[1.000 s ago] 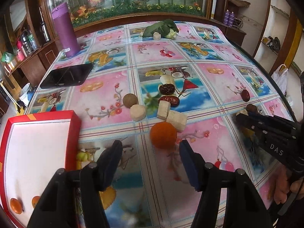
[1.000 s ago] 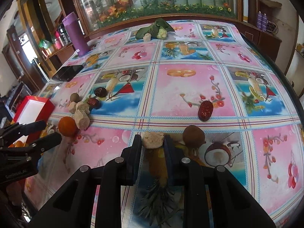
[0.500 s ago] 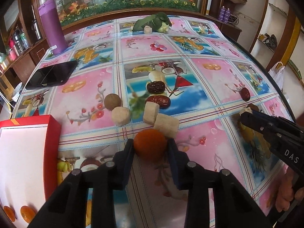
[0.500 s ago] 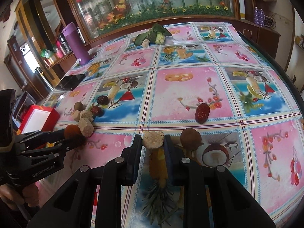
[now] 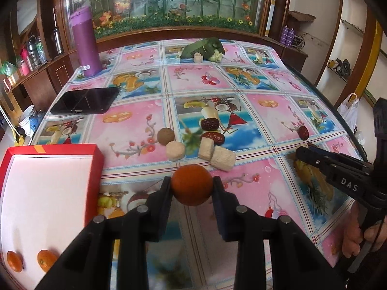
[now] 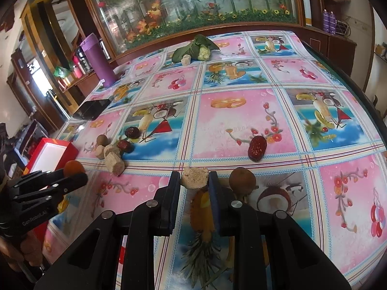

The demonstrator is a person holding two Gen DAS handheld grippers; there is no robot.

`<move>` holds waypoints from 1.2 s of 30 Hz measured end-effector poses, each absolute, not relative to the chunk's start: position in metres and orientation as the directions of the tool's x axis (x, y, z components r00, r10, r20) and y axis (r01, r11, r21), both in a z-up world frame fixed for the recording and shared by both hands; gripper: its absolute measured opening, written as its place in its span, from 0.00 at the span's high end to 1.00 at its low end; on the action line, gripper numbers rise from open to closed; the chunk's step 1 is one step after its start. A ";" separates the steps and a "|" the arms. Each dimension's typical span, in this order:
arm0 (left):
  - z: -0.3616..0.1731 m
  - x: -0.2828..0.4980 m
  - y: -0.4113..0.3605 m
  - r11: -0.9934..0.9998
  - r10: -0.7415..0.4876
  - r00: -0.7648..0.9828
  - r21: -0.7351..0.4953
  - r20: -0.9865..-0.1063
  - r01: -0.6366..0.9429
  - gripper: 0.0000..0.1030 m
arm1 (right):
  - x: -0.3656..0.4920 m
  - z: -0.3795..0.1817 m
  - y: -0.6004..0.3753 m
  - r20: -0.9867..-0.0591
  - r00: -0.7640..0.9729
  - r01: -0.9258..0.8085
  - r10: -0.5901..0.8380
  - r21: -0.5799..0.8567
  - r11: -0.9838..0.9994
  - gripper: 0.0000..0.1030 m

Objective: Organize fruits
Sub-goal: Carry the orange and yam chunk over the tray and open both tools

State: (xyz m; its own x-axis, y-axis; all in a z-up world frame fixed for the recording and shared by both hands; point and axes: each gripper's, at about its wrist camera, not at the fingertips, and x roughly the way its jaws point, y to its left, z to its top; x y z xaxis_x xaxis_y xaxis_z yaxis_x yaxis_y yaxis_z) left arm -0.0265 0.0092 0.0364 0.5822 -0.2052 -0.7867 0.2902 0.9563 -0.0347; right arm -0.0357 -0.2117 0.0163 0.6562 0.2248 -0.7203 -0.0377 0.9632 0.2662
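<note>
- Reading "DAS" on the side of the right gripper (image 5: 312,155) and what looks like "GenRobot.AI" on the left gripper (image 6: 75,172), though that lettering is small.
- The left gripper's jaws have just been closing and now clamp an orange (image 5: 192,184), beside the red box (image 5: 93,169).
- The right gripper's jaws are narrow, pinching a pale round chunk (image 6: 194,180) just beside a brown fruit (image 6: 242,181) on the tablecloth (image 6: 241,111).
</note>
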 end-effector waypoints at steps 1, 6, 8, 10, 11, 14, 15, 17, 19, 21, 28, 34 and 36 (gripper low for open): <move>0.042 -0.031 0.016 0.959 -0.201 0.595 -0.032 -0.778 0.282 0.66 | -0.035 0.016 -0.211 -0.721 0.658 -0.032 0.216 0.260 0.965 0.78; 0.065 -0.046 0.060 0.975 -0.169 0.652 -0.028 -0.739 0.221 0.66 | -0.033 0.021 -0.194 -0.706 0.647 -0.054 0.290 0.337 0.940 0.78; 0.073 -0.050 0.083 0.984 -0.131 0.677 -0.012 -0.724 0.177 0.66 | -0.029 0.028 -0.169 -0.696 0.642 -0.092 0.322 0.347 0.933 0.78; 0.079 -0.052 0.109 0.992 -0.082 0.698 0.009 -0.711 0.126 0.66 | -0.023 0.037 -0.136 -0.684 0.632 -0.155 0.364 0.349 0.924 0.78; 0.081 -0.052 0.123 0.995 -0.060 0.703 0.014 -0.708 0.098 0.66 | -0.020 0.042 -0.119 -0.680 0.624 -0.190 0.385 0.346 0.919 0.78; 0.080 -0.050 0.165 1.000 0.016 0.698 0.030 -0.716 0.008 0.66 | -0.011 0.053 -0.058 -0.680 0.593 -0.295 0.431 0.315 0.902 0.78; 0.078 -0.049 0.178 0.999 0.032 0.692 0.027 -0.721 -0.018 0.66 | -0.008 0.056 -0.039 -0.681 0.577 -0.325 0.452 0.316 0.891 0.78; 0.072 -0.045 0.201 0.998 0.062 0.675 0.024 -0.735 -0.065 0.66 | -0.001 0.059 -0.002 -0.682 0.543 -0.374 0.490 0.327 0.868 0.78; 0.067 -0.042 0.220 0.994 0.088 0.663 0.024 -0.744 -0.104 0.66 | 0.006 0.062 0.031 -0.687 0.528 -0.410 0.500 0.310 0.858 0.78; 0.060 -0.037 0.236 0.990 0.108 0.642 0.023 -0.759 -0.139 0.66 | 0.012 0.060 0.061 -0.705 0.497 -0.441 0.505 0.296 0.847 0.78; 0.036 -0.022 0.261 0.983 0.124 0.584 0.021 -0.802 -0.181 0.66 | 0.025 0.037 0.114 -0.770 0.428 -0.458 0.474 0.267 0.848 0.78; 0.025 -0.018 0.264 0.984 0.129 0.560 0.035 -0.818 -0.176 0.66 | 0.026 0.026 0.119 -0.793 0.417 -0.447 0.444 0.247 0.860 0.78; 0.024 -0.017 0.264 0.984 0.128 0.554 0.037 -0.823 -0.172 0.66 | 0.027 0.024 0.119 -0.797 0.414 -0.444 0.440 0.246 0.862 0.78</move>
